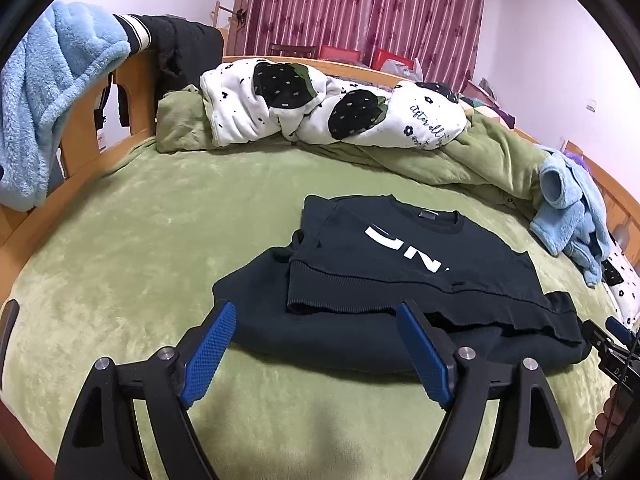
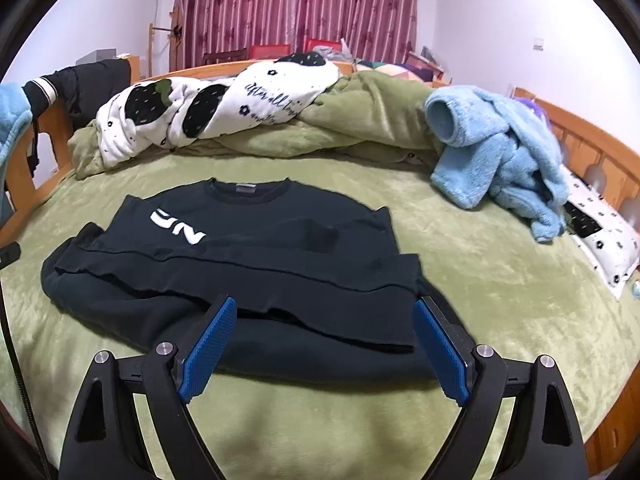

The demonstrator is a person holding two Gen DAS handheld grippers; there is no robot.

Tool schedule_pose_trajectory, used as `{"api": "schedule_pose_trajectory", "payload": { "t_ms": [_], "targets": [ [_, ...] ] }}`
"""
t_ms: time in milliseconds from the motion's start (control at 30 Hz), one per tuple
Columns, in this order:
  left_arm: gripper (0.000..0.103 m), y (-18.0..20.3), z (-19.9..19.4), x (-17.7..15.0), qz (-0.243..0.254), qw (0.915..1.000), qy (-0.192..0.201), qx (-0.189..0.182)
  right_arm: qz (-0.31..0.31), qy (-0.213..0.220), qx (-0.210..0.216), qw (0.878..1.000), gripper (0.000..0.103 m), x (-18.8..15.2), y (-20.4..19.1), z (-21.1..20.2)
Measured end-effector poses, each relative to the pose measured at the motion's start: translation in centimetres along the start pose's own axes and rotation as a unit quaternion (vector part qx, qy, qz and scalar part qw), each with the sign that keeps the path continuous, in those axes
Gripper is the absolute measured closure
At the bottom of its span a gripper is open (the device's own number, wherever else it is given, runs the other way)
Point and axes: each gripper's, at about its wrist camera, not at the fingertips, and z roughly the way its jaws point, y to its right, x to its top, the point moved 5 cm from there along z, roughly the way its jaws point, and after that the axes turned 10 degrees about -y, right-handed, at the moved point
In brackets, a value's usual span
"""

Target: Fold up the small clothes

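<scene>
A dark navy sweatshirt with white letters lies on the green bed cover, its sides folded in over the body and its collar at the far end. It also shows in the right wrist view. My left gripper is open and empty, just above the garment's near left edge. My right gripper is open and empty, over the garment's near right hem. The right gripper's tip also shows at the right edge of the left wrist view.
A green bed cover spreads on a wooden bed frame. A white strawberry-print blanket and a bunched green quilt lie at the far side. A light blue fleece garment lies at right; another hangs at left.
</scene>
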Motion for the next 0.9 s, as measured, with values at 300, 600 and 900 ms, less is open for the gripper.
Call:
{"api": "schedule_pose_trajectory", "payload": {
  "t_ms": [300, 600, 900],
  "targets": [
    [0.021, 0.2, 0.8, -0.2, -0.002, 0.9996, -0.008, -0.025, 0.0, -0.013, 0.034, 0.999, 0.014, -0.1, -0.7, 0.8],
    [0.022, 1.8, 2.2, -1.0, 0.051, 0.9975, -0.038, -0.029, 0.028, -0.034, 0.069, 0.997, 0.014, -0.4, -0.1, 1.6],
    [0.022, 1.3, 4.8, -1.2, 0.037, 0.9963, -0.068, -0.037, -0.005, -0.037, 0.059, 0.998, 0.024, -1.0, -1.7, 3.1]
  ]
}}
